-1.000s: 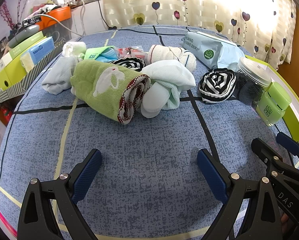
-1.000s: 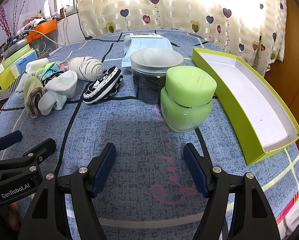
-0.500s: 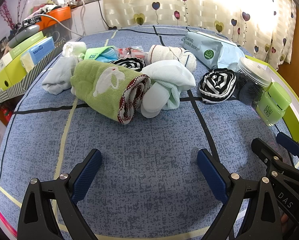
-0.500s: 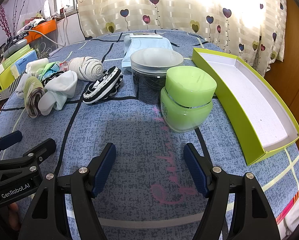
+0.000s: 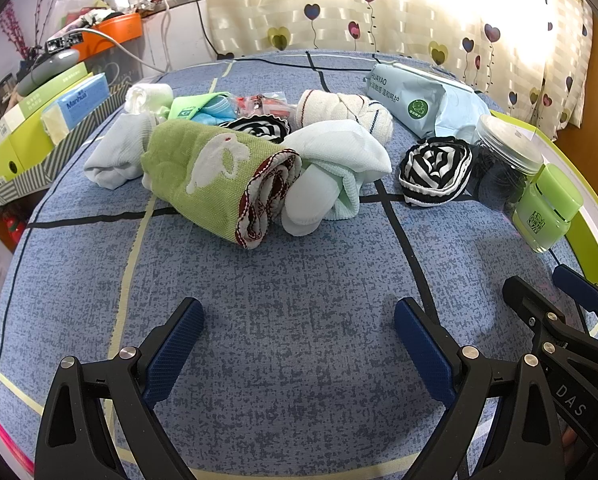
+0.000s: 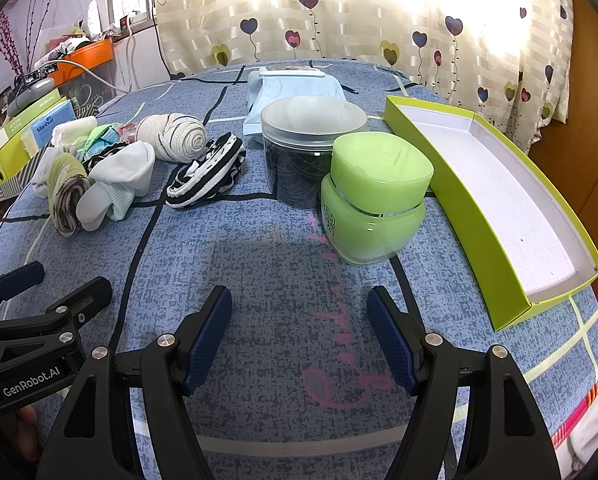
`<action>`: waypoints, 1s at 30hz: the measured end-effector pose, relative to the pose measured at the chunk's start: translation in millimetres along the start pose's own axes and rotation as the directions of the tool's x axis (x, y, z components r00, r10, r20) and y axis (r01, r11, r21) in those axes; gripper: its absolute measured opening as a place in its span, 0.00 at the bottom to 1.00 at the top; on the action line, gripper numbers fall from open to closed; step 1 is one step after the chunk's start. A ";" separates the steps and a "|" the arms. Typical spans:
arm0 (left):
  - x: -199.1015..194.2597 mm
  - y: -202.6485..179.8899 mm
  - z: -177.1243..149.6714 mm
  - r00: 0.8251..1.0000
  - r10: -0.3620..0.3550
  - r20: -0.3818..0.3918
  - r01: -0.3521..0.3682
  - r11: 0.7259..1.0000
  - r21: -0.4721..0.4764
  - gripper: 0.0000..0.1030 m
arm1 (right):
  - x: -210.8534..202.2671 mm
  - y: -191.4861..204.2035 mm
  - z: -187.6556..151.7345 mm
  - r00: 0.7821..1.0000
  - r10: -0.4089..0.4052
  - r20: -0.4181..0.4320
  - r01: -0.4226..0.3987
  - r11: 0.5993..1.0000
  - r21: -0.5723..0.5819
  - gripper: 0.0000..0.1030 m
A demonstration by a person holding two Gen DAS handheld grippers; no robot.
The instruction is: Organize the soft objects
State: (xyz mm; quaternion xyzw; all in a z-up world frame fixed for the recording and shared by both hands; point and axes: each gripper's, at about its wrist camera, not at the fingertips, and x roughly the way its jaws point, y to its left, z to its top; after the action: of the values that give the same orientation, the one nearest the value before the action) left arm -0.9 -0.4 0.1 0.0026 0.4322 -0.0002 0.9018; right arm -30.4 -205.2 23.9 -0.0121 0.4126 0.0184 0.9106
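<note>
**Both grippers hovering low, jaws spread, nothing in them**

The left gripper (image 5: 299, 344) is hanging low over the blue bedspread (image 5: 299, 280), jaws wide apart and gripping nothing. The right gripper (image 6: 299, 332) is sitting beside it at the same height, also spread wide and holding nothing.

Ahead of the left one, the soft things are lying in a loose heap: a rolled green towel (image 5: 215, 176) touching a pale mint cloth bundle (image 5: 331, 172), with a striped black-and-white roll (image 5: 435, 170) just to the right. A green jar (image 6: 375, 196) and a clear dark jar (image 6: 307, 152) are standing between that roll and the lime tray (image 6: 459, 184), which is lying along the right edge. Bare bedspread is stretching between the grippers and the heap.
</note>
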 end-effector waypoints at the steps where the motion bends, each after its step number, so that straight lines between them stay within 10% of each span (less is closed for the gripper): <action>1: 0.0 0.0 0.0 1.000 -0.001 0.000 0.001 1.000 0.000 0.93 | 0.2 0.0 -0.1 1.000 0.000 0.000 0.000 1.000 0.000 0.69; 22: -6.5 29.4 12.6 0.991 -0.131 -0.032 0.131 0.991 -0.026 0.93 | -7.8 7.2 19.9 0.994 0.109 0.013 -0.109 0.994 -0.019 0.69; 30: -22.0 65.6 29.8 0.998 -0.049 0.047 0.052 0.998 -0.045 0.93 | 3.2 25.3 46.1 0.980 0.199 0.016 -0.199 0.980 -0.010 0.69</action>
State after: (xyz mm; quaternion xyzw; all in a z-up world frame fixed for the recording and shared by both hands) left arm 8.7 65.0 36.3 -0.0293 0.4112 -0.0130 0.9110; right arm 5.2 -178.1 51.7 0.0258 0.4041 0.1112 0.9076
